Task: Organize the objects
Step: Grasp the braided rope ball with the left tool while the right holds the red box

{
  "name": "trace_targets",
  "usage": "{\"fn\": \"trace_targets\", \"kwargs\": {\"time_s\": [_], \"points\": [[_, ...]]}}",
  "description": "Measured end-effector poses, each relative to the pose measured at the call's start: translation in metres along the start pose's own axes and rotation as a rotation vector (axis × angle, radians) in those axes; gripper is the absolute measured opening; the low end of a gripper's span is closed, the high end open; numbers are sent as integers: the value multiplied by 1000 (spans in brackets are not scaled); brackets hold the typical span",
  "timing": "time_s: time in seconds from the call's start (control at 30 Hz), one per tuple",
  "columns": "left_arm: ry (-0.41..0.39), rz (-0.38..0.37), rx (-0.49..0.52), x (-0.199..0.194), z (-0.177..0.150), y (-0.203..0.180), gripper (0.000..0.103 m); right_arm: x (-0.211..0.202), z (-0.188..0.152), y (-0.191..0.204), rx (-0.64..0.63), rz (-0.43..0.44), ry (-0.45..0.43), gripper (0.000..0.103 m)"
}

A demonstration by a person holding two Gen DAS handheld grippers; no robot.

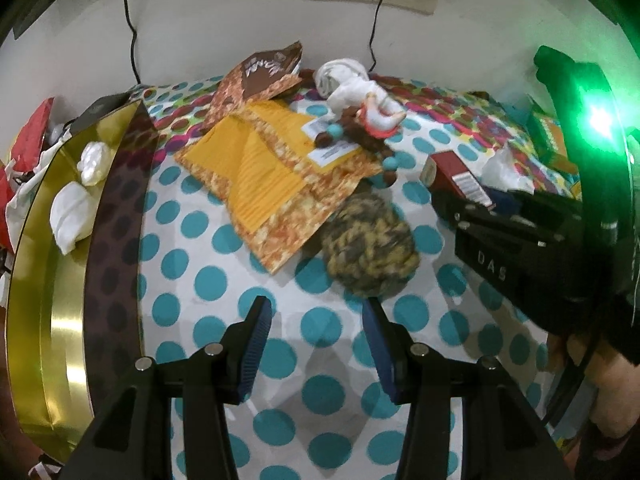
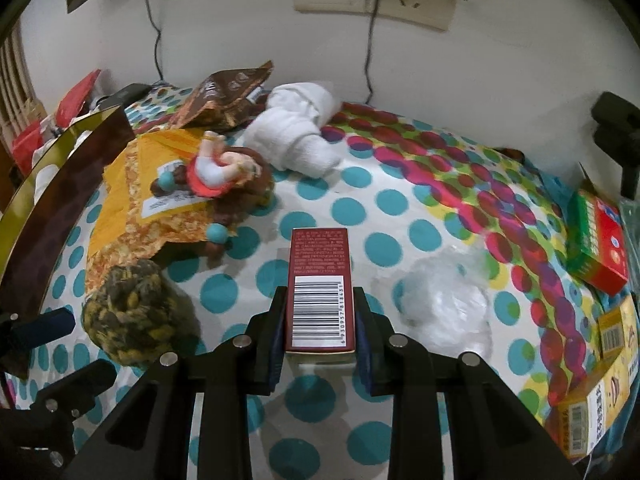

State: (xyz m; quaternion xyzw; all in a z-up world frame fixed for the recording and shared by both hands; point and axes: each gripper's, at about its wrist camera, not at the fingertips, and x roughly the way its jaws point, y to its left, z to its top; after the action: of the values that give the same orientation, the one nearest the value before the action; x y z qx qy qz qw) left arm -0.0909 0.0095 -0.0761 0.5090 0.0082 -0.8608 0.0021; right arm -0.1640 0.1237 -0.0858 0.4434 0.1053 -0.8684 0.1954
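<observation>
A dark red carton (image 2: 320,288) with a barcode panel facing up is pinched between the two fingers of the right tongs (image 2: 320,344), its far end reaching forward past the fingertips and held above the polka-dot cloth (image 2: 360,208) that covers the surface. In the left wrist view the same carton (image 1: 454,178) is seen at the front of the right tongs, well to the right of the left tongs (image 1: 316,344). The left tongs are spread apart, nothing being held between them, and are poised over the dotted cloth. Just ahead of the left tongs, slightly to the right, a knitted yellow and dark ball (image 1: 370,242) is found; in the right wrist view it (image 2: 130,316) lies to the left of the right tongs. Beyond the ball a yellow padded envelope (image 1: 260,164) is spread on patterned orange paper, and a small doll (image 1: 376,114) with brown hair and teal beads is laid across its far edge. Further back, near the wall, a rolled white towel (image 2: 296,132) and a brown snack bag (image 2: 224,96) are seen. To the left of the left tongs a gold box (image 1: 52,300) holding white bundles (image 1: 72,216) is placed. To the right of the right tongs a crumpled clear plastic bag (image 2: 444,304) is lying, with a green and red carton (image 2: 600,240) further right.
</observation>
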Motion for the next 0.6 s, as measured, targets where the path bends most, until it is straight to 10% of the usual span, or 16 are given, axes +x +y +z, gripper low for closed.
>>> {"fn": "trace_targets", "kwargs": {"time_s": [0.6], "points": [[-28, -59, -20, 6, 12, -21, 49, -3, -6, -11, 8, -33, -3, 28]]}}
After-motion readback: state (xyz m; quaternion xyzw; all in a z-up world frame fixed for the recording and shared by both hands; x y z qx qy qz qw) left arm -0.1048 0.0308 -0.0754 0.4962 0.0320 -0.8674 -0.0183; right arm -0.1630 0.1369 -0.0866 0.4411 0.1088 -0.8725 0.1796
